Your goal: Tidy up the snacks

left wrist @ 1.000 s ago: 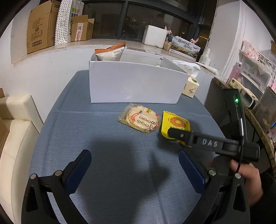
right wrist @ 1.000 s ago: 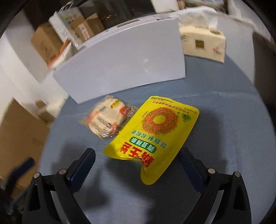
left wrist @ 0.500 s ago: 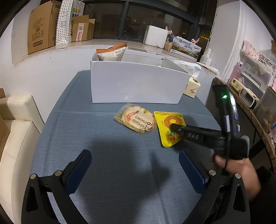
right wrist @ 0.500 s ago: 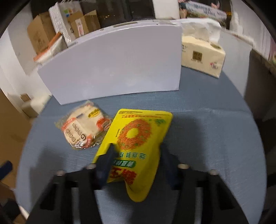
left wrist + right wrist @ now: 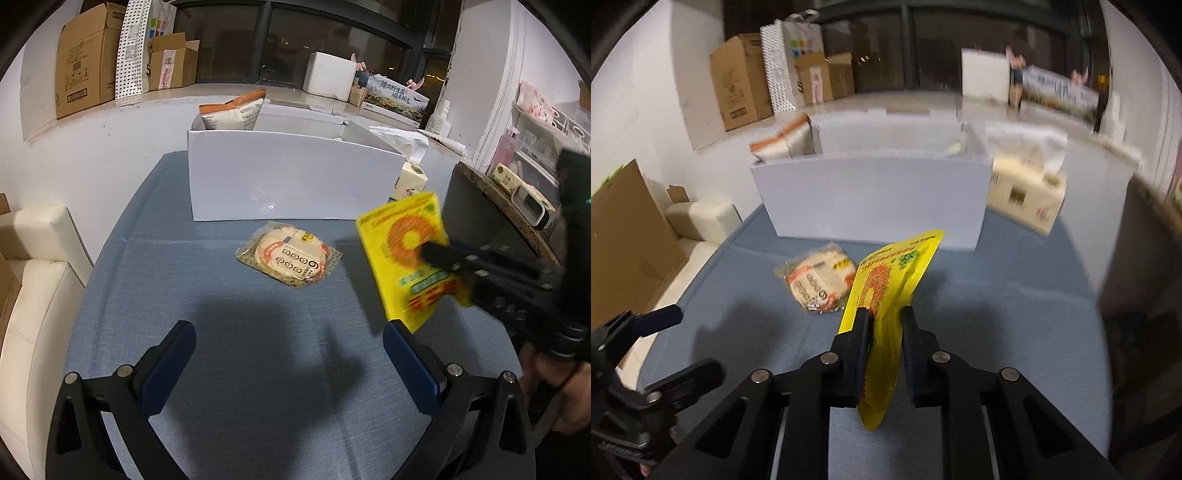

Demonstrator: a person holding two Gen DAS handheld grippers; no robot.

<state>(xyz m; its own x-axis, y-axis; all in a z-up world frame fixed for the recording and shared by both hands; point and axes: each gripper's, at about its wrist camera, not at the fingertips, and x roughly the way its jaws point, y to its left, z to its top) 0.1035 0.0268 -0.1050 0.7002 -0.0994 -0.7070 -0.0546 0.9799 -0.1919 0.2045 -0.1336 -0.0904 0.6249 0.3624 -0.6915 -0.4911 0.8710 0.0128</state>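
Fingers (image 5: 862, 332) of the right gripper (image 5: 884, 314) are clenched on the yellow snack pouch (image 5: 886, 291), which hangs off the blue tablecloth (image 5: 229, 332), tilted on edge. Just left of it the clear-wrapped cracker pack (image 5: 290, 254) lies flat. Farther back stands the white box (image 5: 291, 181), an orange-topped bag (image 5: 232, 110) upright at its far left corner. The left gripper (image 5: 288, 354) hovers near, jaws wide apart, holding nothing.

A lived-in room of a home, by the look of it: a cream sofa (image 5: 33, 280) beside a blue-clothed table (image 5: 229, 332), cardboard boxes (image 5: 85, 62) stacked on the sill under a dark window (image 5: 332, 40), a tissue box (image 5: 1027, 192), and cluttered shelves (image 5: 532, 122) at the right.
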